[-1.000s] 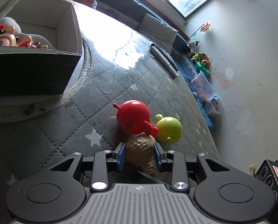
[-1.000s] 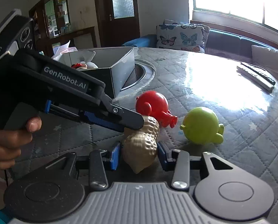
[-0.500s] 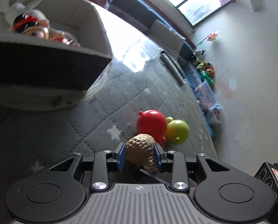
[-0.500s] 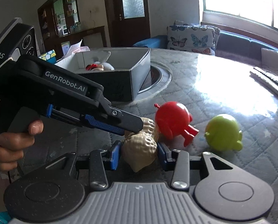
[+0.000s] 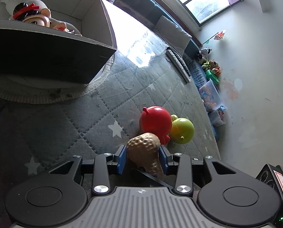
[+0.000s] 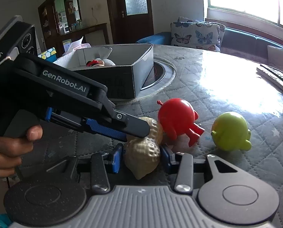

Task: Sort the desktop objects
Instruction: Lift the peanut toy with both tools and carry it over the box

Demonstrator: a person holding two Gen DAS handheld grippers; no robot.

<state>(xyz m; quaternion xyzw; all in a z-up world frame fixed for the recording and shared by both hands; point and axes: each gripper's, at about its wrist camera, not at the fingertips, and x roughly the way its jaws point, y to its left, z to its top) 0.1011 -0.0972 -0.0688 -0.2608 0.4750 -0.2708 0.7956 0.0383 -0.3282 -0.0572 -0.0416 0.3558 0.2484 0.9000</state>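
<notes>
A tan peanut toy (image 5: 142,150) (image 6: 141,155) hangs just above the quilted table top, with both grippers on it. My right gripper (image 6: 140,159) is shut on its near lobe, blue pads pressing both sides. My left gripper (image 5: 142,157) (image 6: 141,131) reaches in from the left over the far lobe. Its jaws are opening, and a thin gap shows beside the left pad. A red round toy (image 5: 154,121) (image 6: 175,117) lies right behind the peanut. A green round toy (image 5: 182,131) (image 6: 230,131) lies beside the red one.
A dark cardboard box (image 5: 46,57) (image 6: 133,79) stands on the round centre plate and holds a plush doll (image 5: 33,17) (image 6: 97,62). Remote controls (image 5: 177,64) (image 6: 274,76) lie near the far table edge. A person's hand (image 6: 10,144) grips the left tool.
The left gripper's pads have spread slightly away from the peanut. The right gripper keeps its hold on it. In the left wrist view the box now looms larger and closer.
</notes>
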